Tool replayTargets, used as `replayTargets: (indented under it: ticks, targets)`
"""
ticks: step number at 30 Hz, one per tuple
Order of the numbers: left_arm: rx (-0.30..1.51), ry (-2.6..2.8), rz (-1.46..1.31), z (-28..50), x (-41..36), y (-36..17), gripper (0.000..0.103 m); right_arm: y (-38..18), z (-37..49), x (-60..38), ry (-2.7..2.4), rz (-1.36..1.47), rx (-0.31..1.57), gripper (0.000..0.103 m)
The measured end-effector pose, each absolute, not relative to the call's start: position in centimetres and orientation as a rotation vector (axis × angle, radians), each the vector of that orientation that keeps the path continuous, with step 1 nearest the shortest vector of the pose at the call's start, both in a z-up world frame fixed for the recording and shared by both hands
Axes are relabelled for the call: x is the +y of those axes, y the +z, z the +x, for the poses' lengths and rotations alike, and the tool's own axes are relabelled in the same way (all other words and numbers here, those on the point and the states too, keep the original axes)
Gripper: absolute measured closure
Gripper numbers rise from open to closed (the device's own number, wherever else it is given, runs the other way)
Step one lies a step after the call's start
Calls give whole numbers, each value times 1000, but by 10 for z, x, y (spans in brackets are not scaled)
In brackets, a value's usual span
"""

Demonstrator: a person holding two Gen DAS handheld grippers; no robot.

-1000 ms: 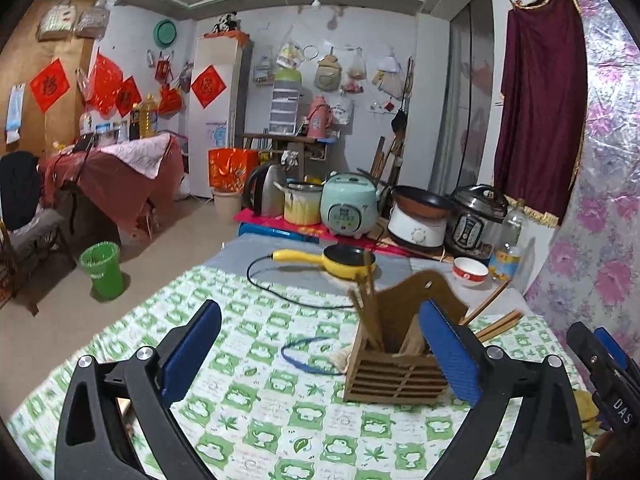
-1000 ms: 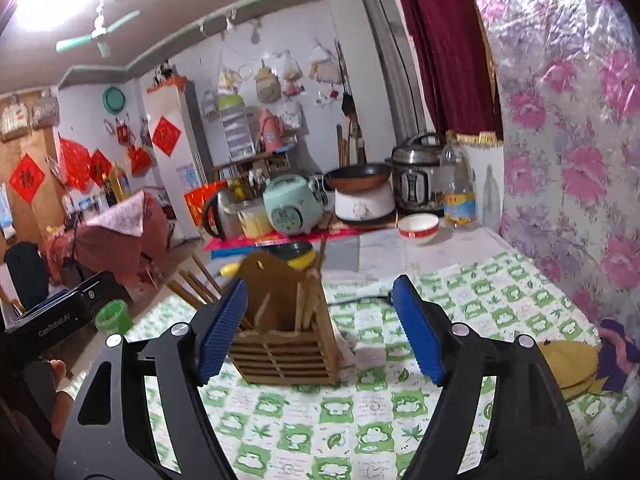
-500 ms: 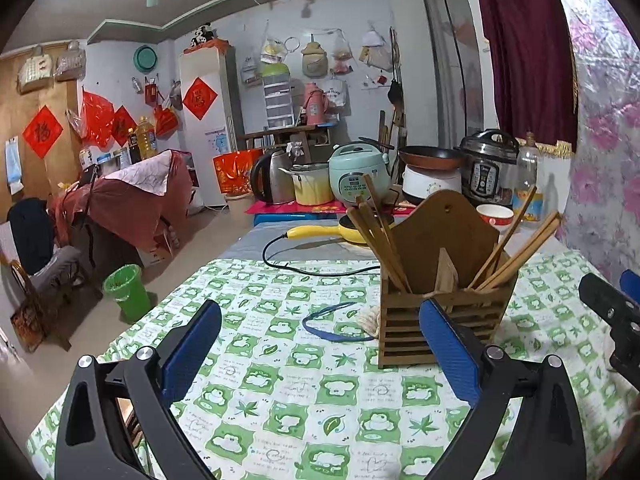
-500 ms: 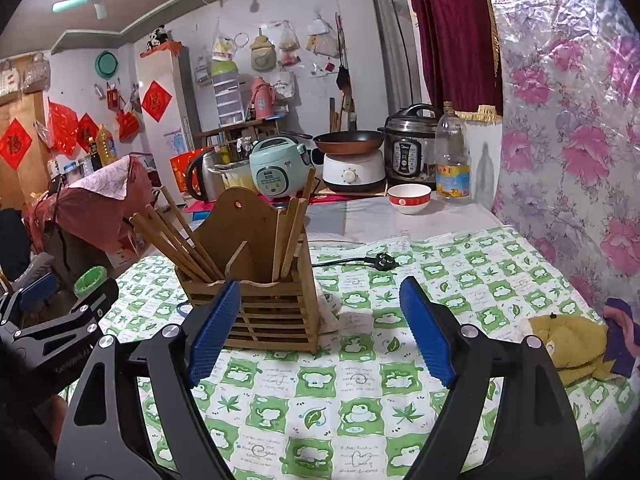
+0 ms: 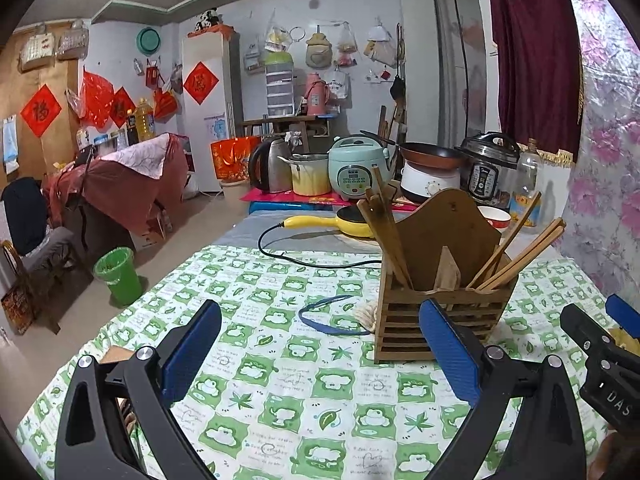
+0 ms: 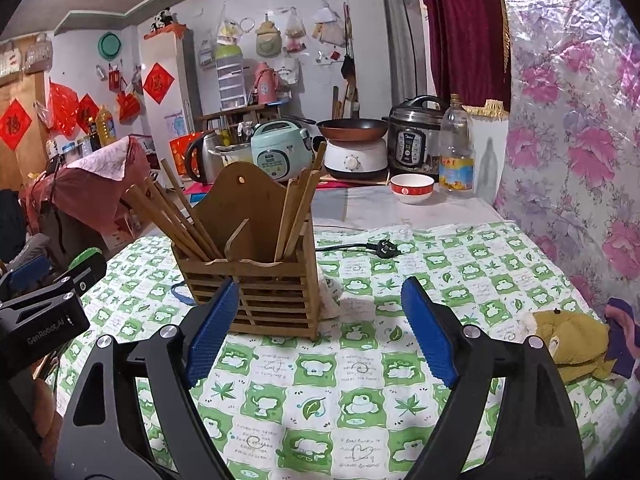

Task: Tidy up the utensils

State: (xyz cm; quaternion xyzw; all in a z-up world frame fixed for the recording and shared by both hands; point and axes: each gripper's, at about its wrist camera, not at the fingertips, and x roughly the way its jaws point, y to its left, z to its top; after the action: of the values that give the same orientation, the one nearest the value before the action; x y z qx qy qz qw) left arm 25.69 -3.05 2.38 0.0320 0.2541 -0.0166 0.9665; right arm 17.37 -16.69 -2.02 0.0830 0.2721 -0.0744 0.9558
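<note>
A slatted wooden utensil holder (image 5: 440, 312) stands upright on the green-and-white tablecloth (image 5: 304, 392); it also shows in the right wrist view (image 6: 264, 292). Wooden chopsticks (image 5: 386, 228) lean in its left compartment and more chopsticks (image 5: 516, 256) in its right one; in the right wrist view chopsticks (image 6: 176, 216) fan left and others (image 6: 298, 208) stand on the right. My left gripper (image 5: 320, 352) is open and empty, low in front of the holder. My right gripper (image 6: 320, 328) is open and empty, just right of the holder.
A blue band (image 5: 324, 316) and a pale cloth (image 5: 366, 314) lie left of the holder. A black cord and plug (image 6: 380, 247), yellow pan (image 5: 344, 224), bowl (image 6: 412, 188), bottle (image 6: 456, 148) and cookers (image 6: 280, 148) stand behind. A yellow plush toy (image 6: 572, 340) lies right.
Both grippers have dropped lower and shifted around the holder, which now looks nearer and more level. Both stay open and empty. The holder has not moved on the table.
</note>
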Motion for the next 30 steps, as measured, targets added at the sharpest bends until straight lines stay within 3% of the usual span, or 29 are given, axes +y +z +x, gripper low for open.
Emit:
replayTargets:
  ticks: [30]
  targets:
    - [510,-36,78,254,-33,24,6,-18,172,-165,-144,167,553,19]
